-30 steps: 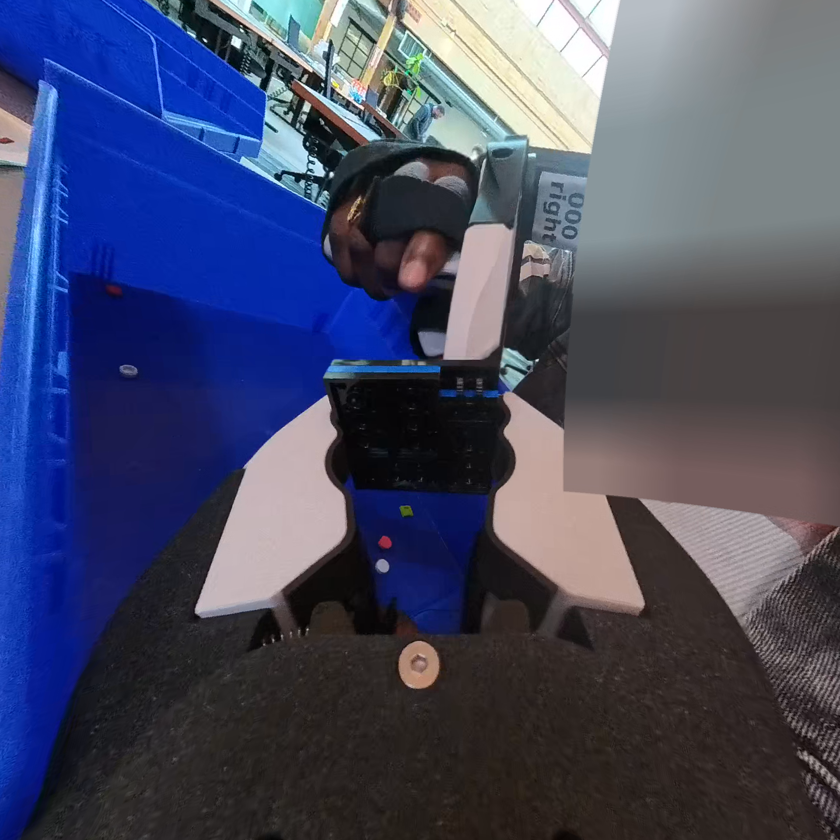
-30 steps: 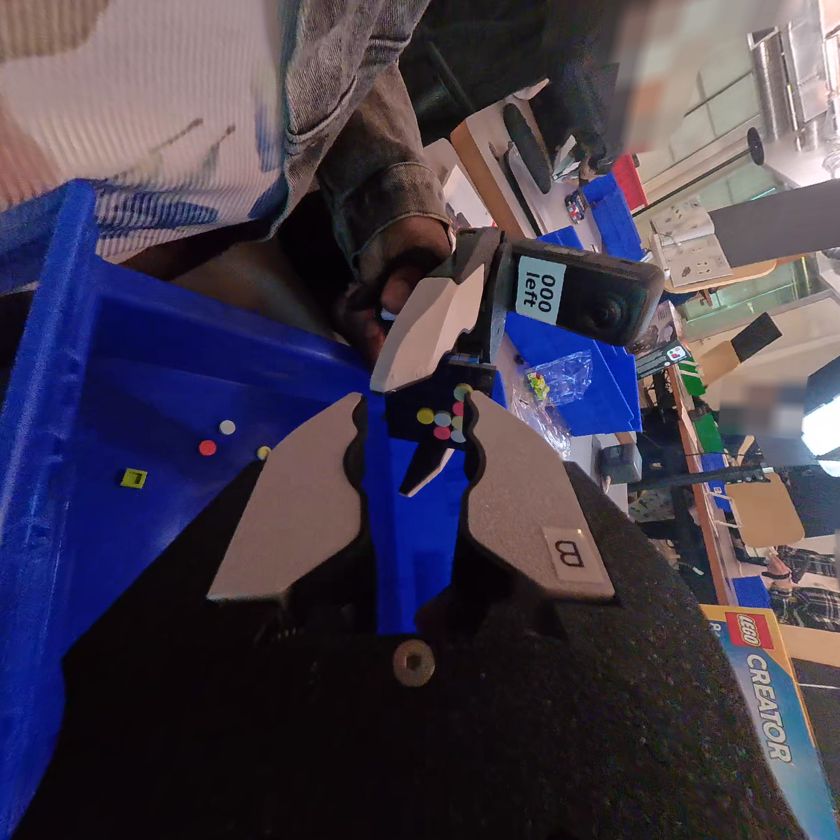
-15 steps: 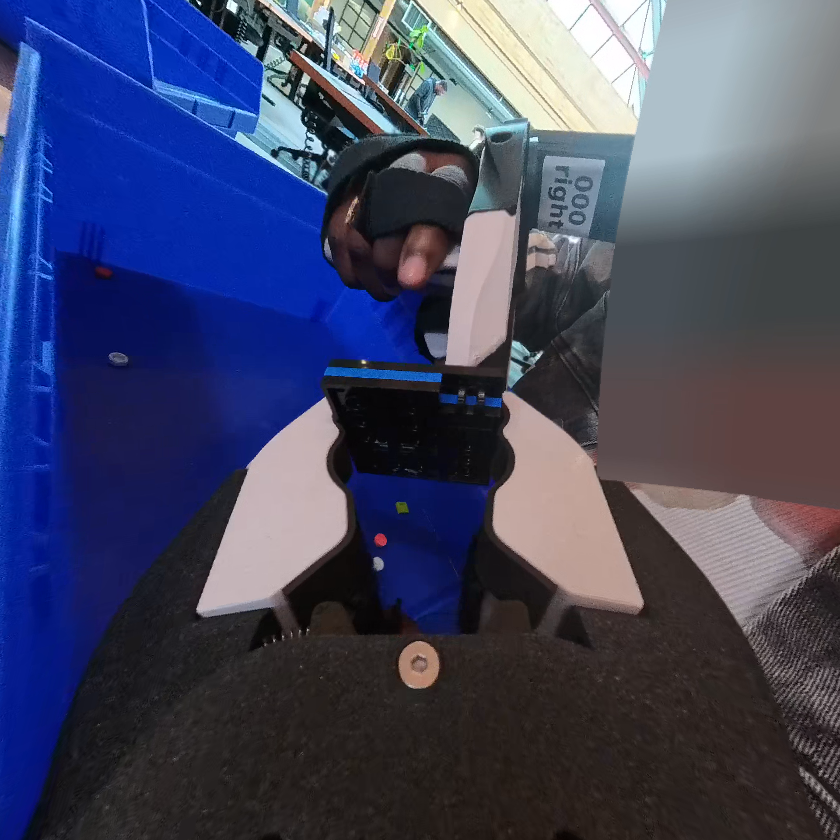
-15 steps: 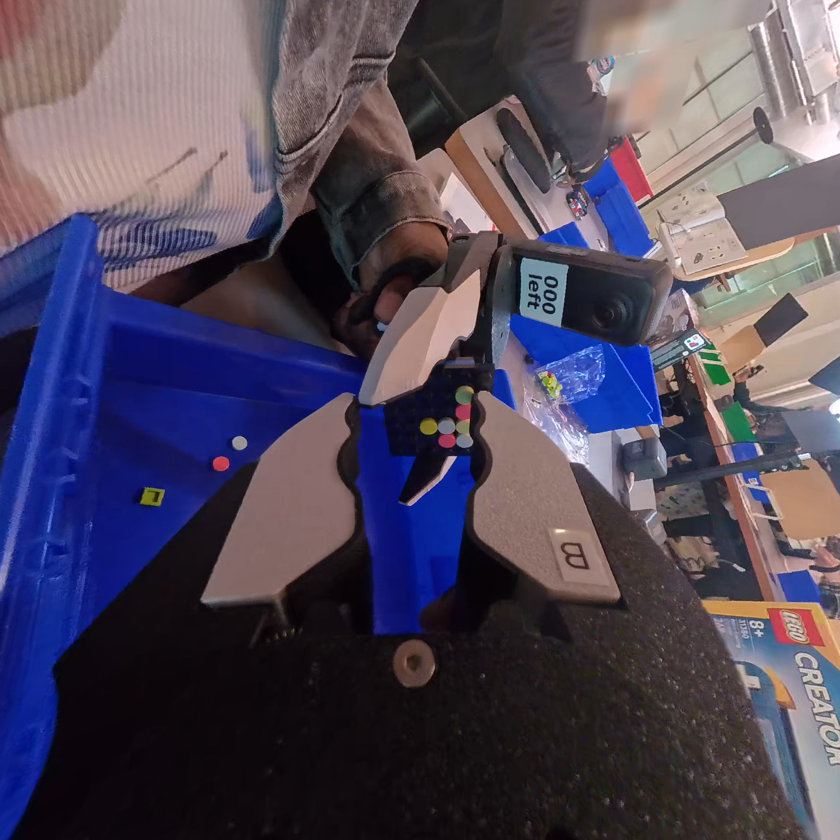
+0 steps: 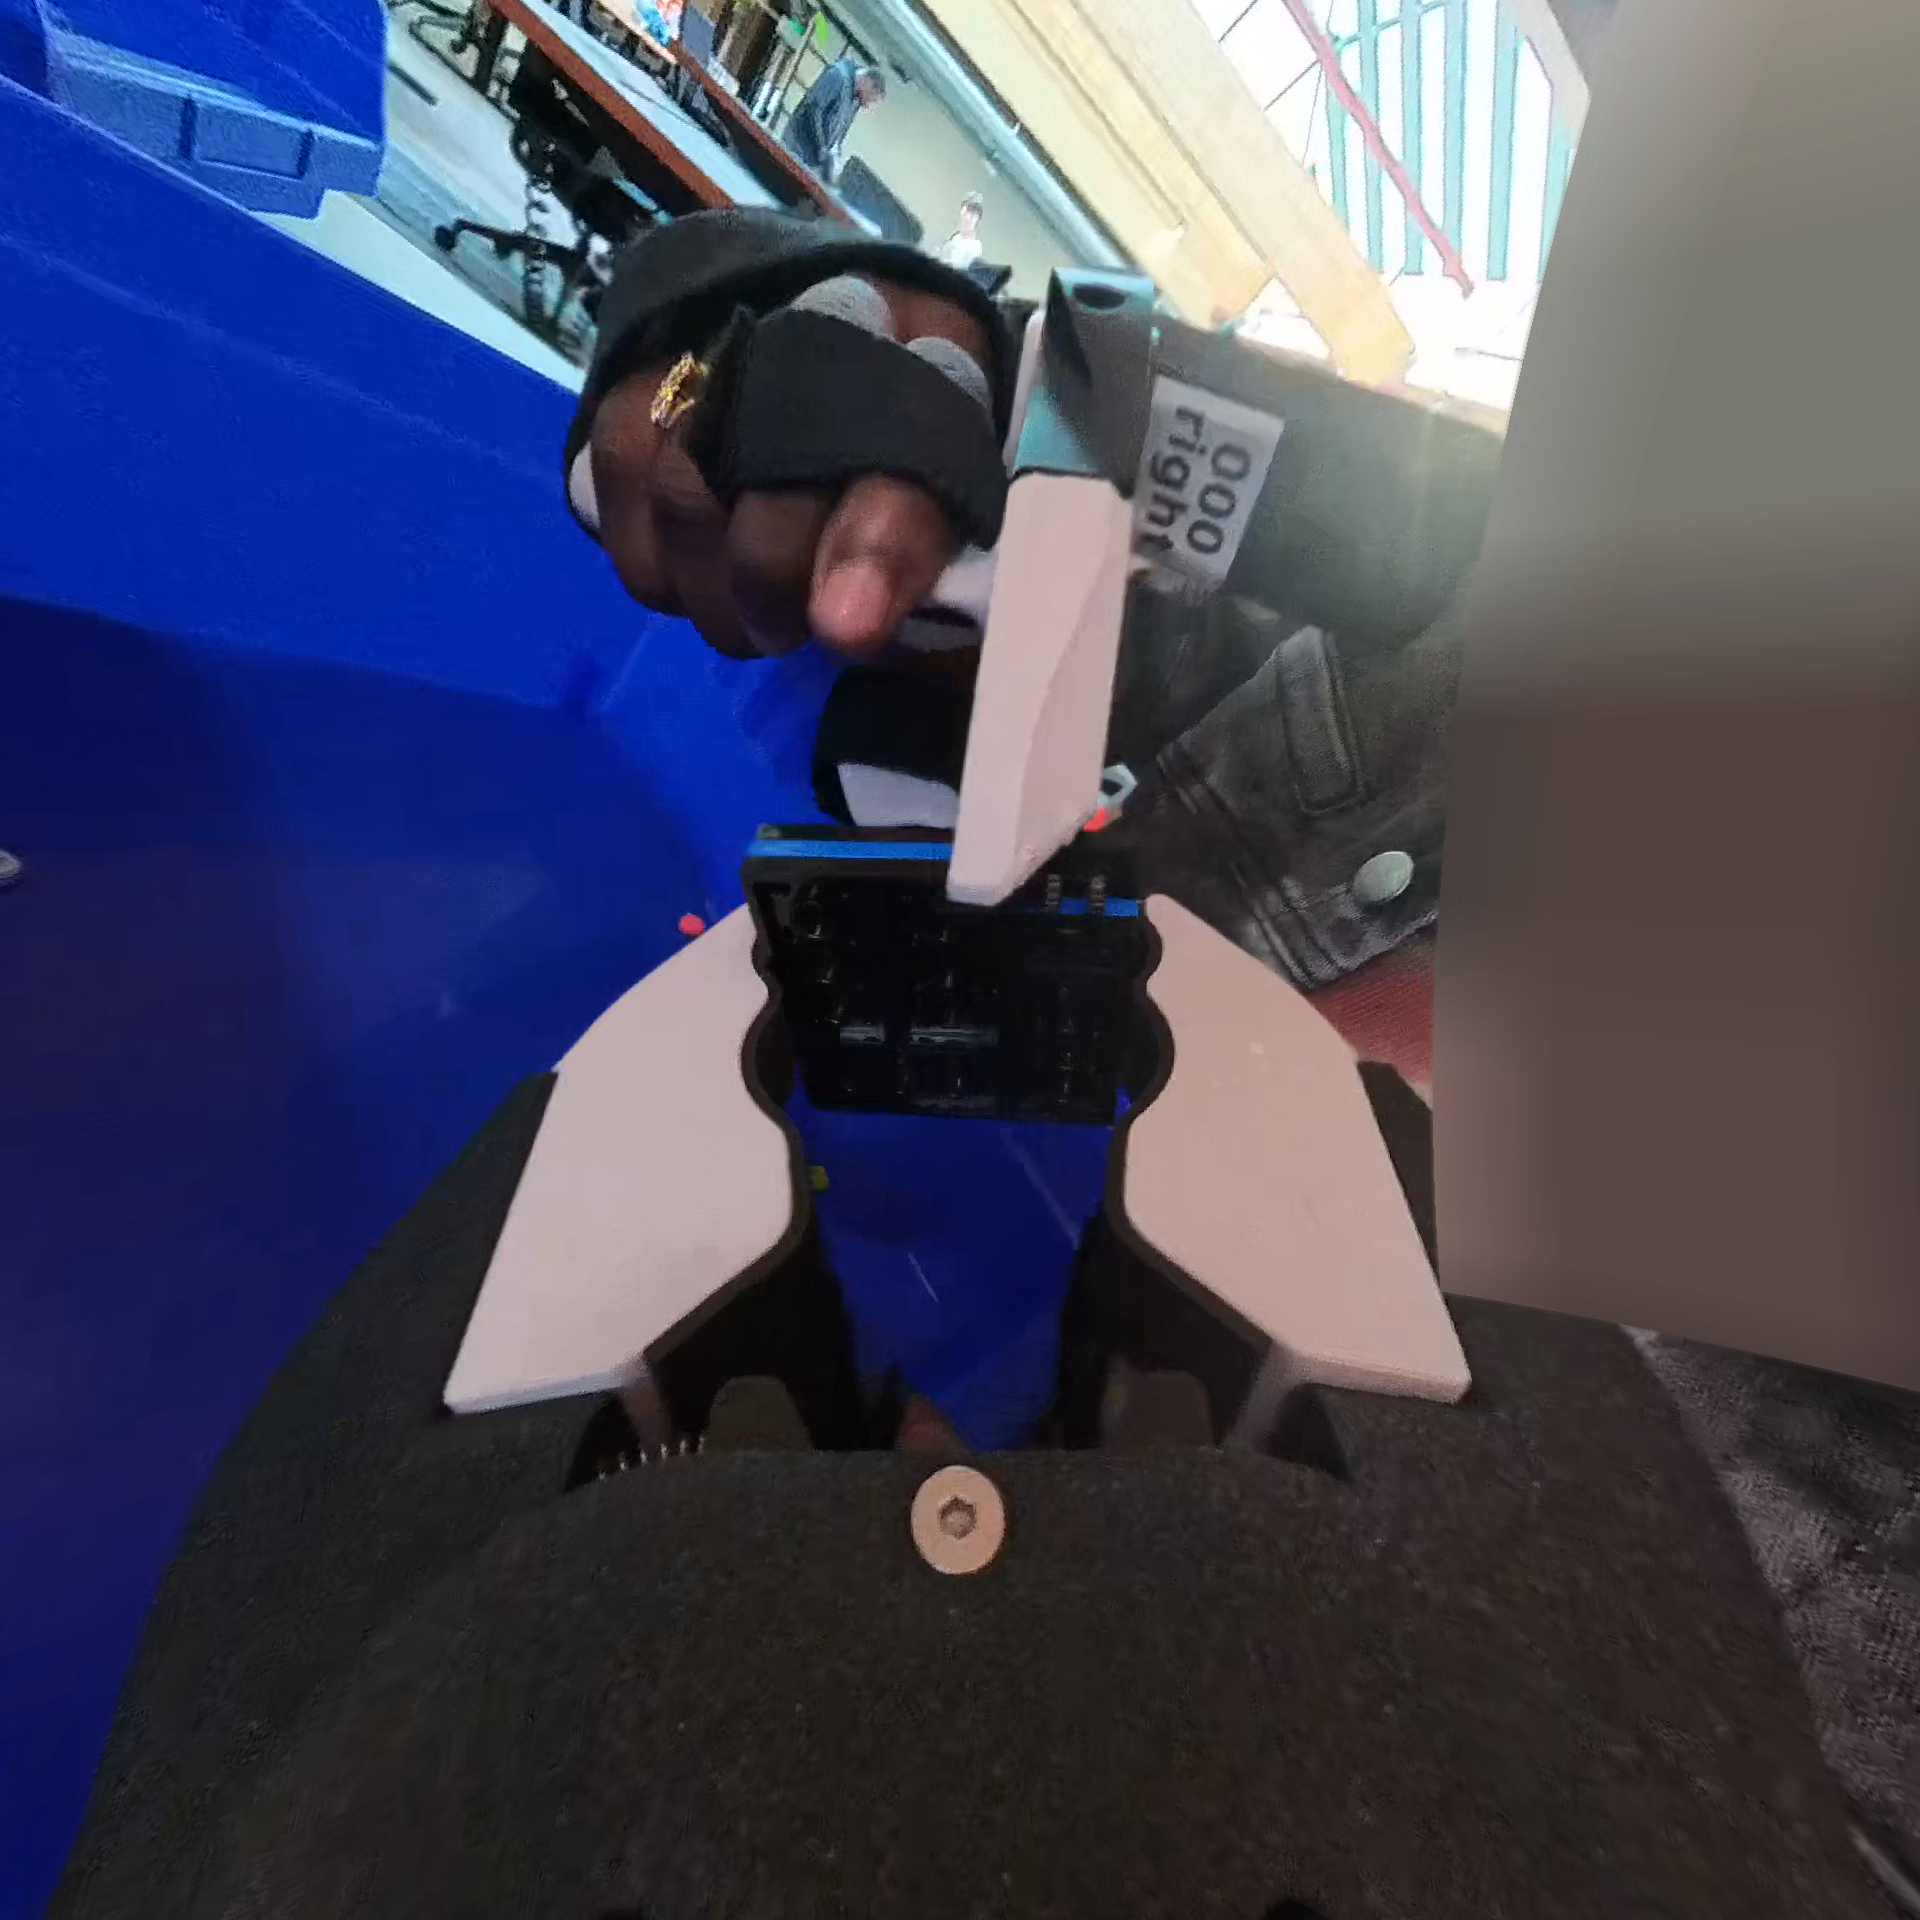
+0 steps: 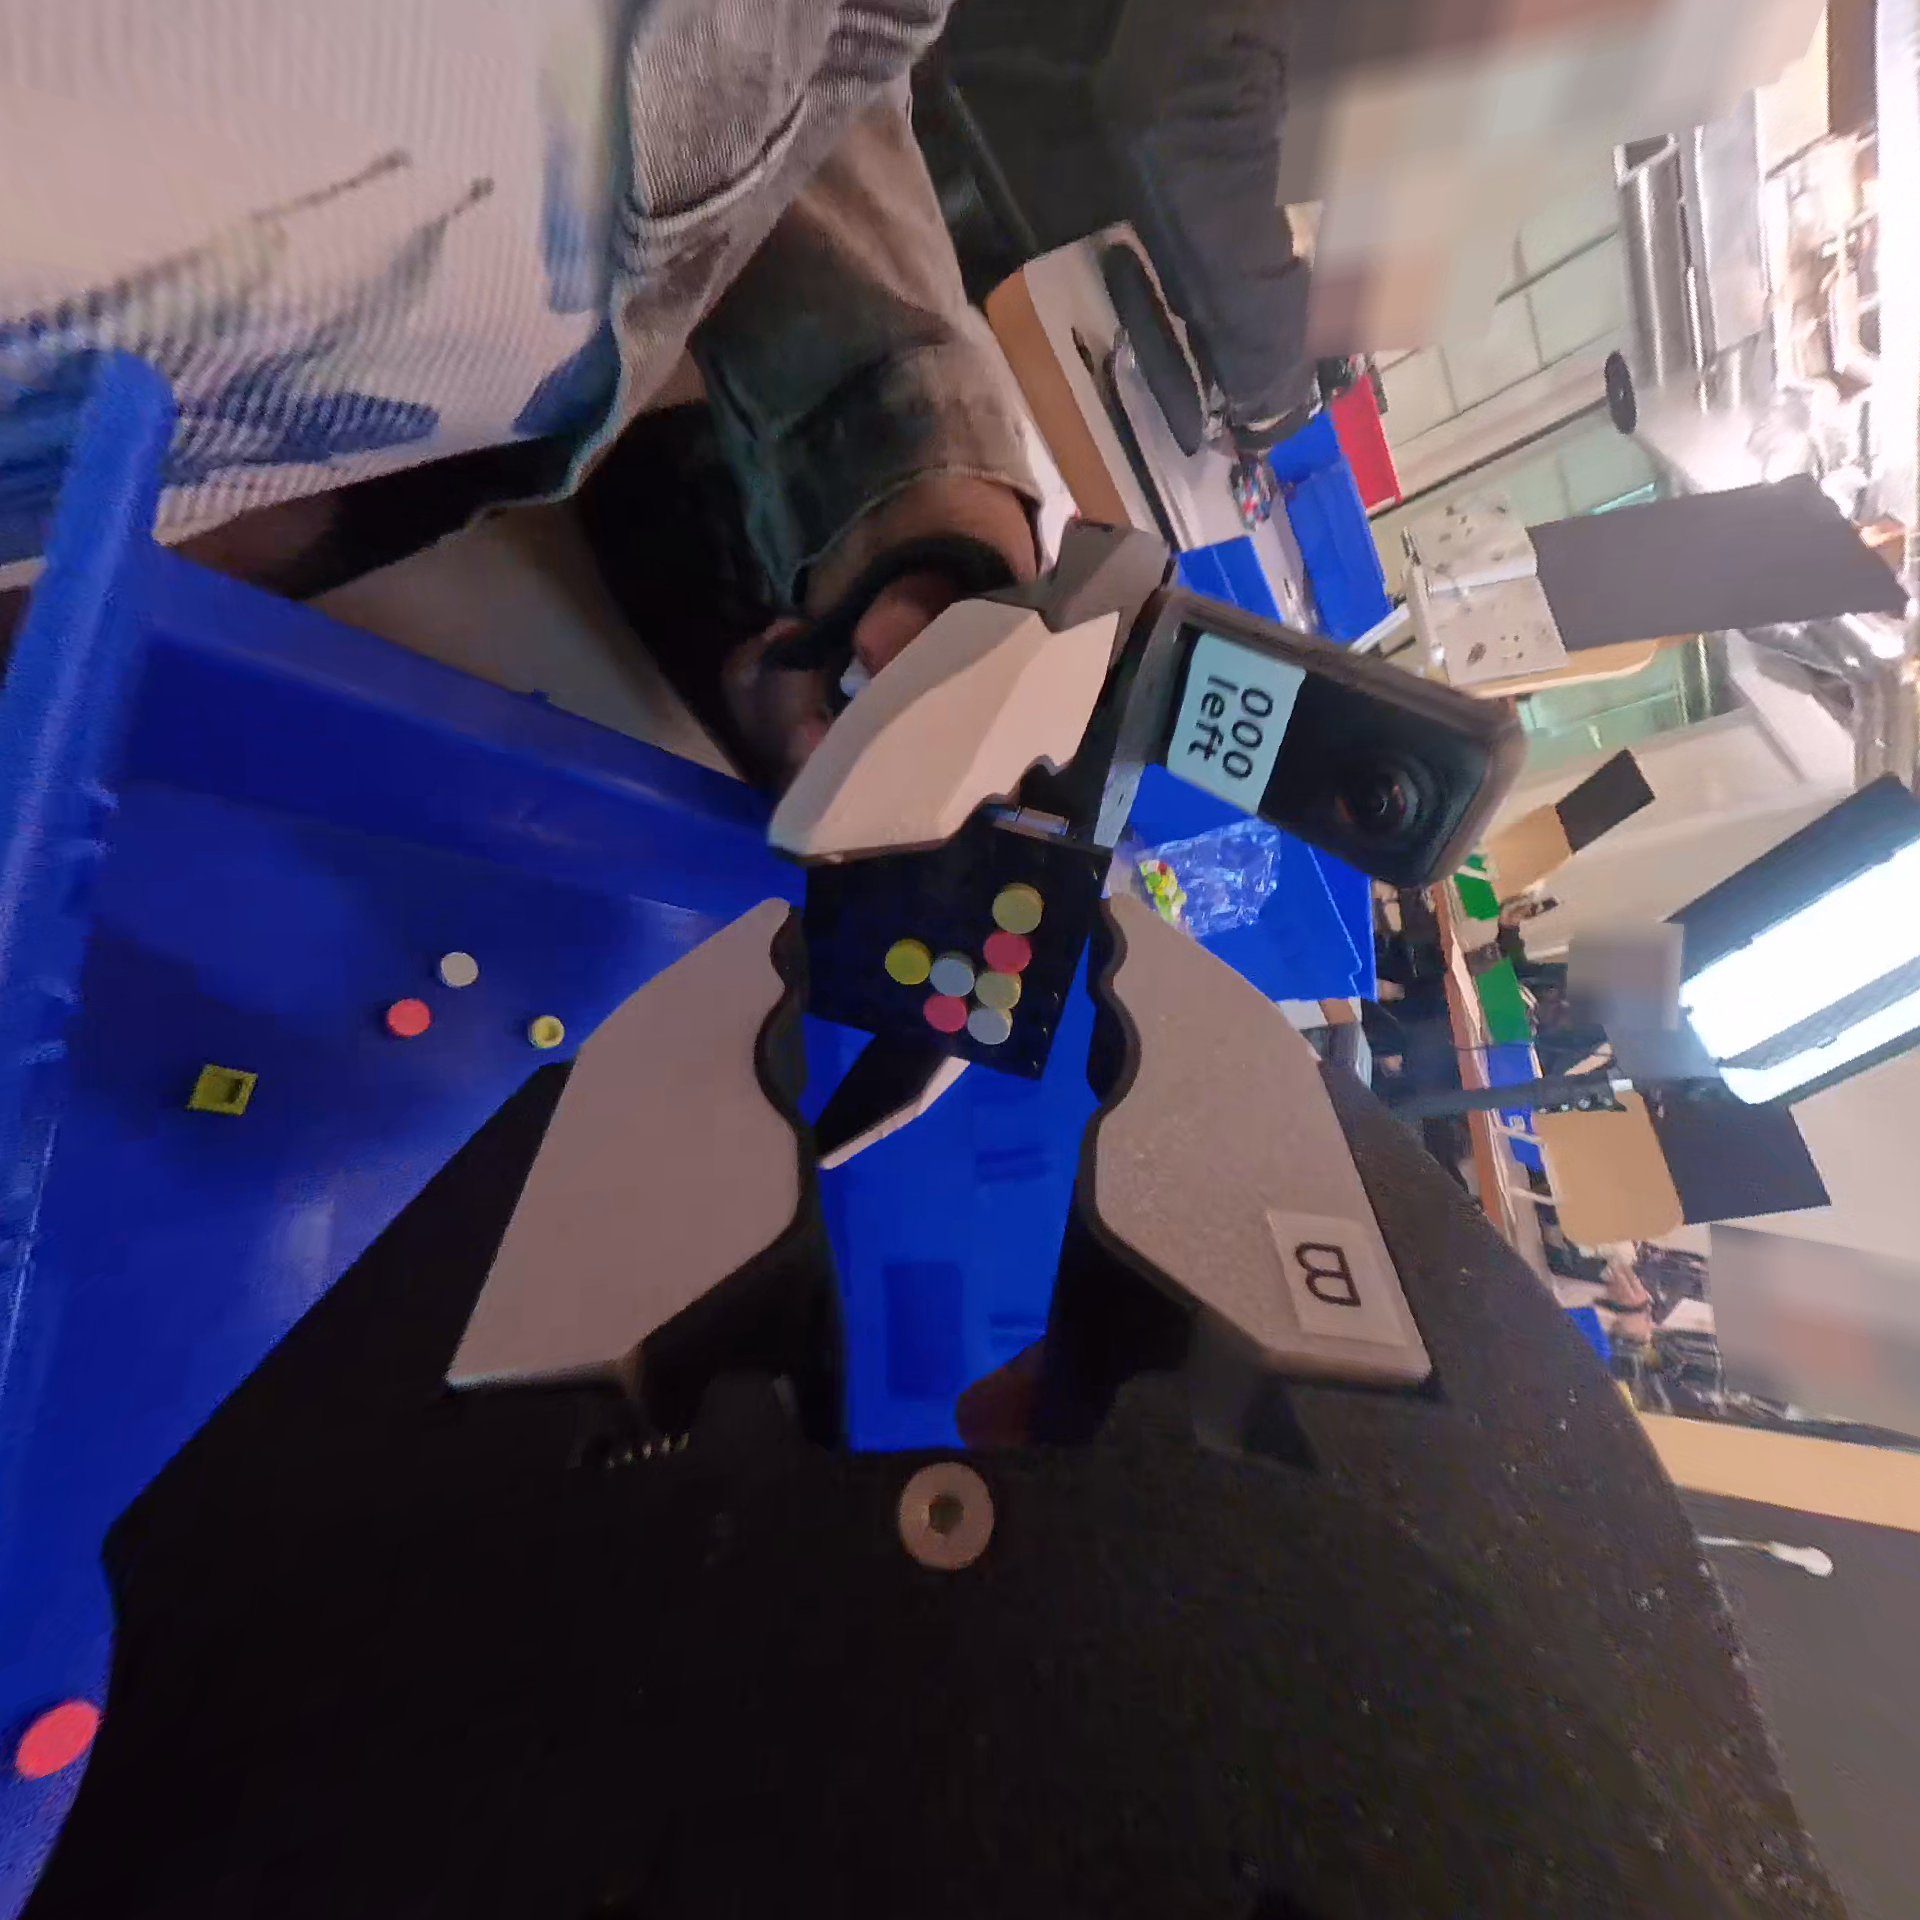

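Note:
A black stud plate is held between both grippers over a blue bin. My left gripper is shut on its two side edges, and I see its underside. My right gripper is shut on the same plate, whose face carries several yellow, red and pale round studs. The right gripper's white finger reaches the plate's top edge, with a gloved hand behind it. The left gripper's finger and camera show in the right wrist view.
Loose pieces lie on the bin floor: a white stud, a red stud, a yellow stud, a yellow-green square. A person's torso is close behind the bin. More blue bins and a lamp stand beyond. The yellow-green square is about equally far from each gripper, around 11 centimetres.
Both grippers have kept hold of the plate. The left view has tilted up and closer, so the loose studs below the plate have left sight. The right finger tip now overlaps the plate's top edge.

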Demonstrator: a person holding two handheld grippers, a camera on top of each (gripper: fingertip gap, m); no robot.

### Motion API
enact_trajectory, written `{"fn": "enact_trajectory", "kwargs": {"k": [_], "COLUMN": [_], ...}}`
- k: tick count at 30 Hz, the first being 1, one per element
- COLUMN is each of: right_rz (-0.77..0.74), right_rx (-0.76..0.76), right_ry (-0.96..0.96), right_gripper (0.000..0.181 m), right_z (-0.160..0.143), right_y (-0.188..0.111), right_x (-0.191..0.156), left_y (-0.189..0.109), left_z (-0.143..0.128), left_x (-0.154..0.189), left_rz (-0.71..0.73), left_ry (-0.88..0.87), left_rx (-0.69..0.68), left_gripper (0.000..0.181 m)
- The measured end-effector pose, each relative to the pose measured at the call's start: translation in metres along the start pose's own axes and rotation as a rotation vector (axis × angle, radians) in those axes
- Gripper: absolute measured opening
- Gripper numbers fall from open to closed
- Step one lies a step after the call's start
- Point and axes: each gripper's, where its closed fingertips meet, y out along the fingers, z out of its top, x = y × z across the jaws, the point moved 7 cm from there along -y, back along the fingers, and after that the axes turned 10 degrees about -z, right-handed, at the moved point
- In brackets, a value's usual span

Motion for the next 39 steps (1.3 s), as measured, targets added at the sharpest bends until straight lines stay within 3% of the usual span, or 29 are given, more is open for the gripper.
{"fn": "enact_trajectory", "kwargs": {"k": [4, 11, 33, 39], "right_rz": [0.011, -0.002, -0.037, -0.068], "right_rx": [-0.014, -0.005, -0.02, -0.027], "right_ry": [-0.043, -0.043, -0.07, -0.035], "right_gripper": [0.052, 0.052, 0.052, 0.052], "right_z": [-0.001, 0.0016, 0.0021, 0.0003], "right_y": [0.0001, -0.0008, -0.0022, -0.0021], "right_x": [-0.0032, -0.0033, -0.0027, 0.0009], "left_y": [-0.0083, -0.0098, -0.0057, -0.0083], "left_z": [0.0065, 0.0051, 0.0066, 0.0095], "left_x": [-0.0005, 0.0001, 0.0021, 0.0], "left_rz": [-0.023, -0.027, 0.059, 0.058], "left_ry": [-0.045, -0.013, 0.058, 0.058], "left_rx": [0.104, 0.098, 0.058, 0.12], "left_gripper": [0.066, 0.057, 0.059, 0.059]}}
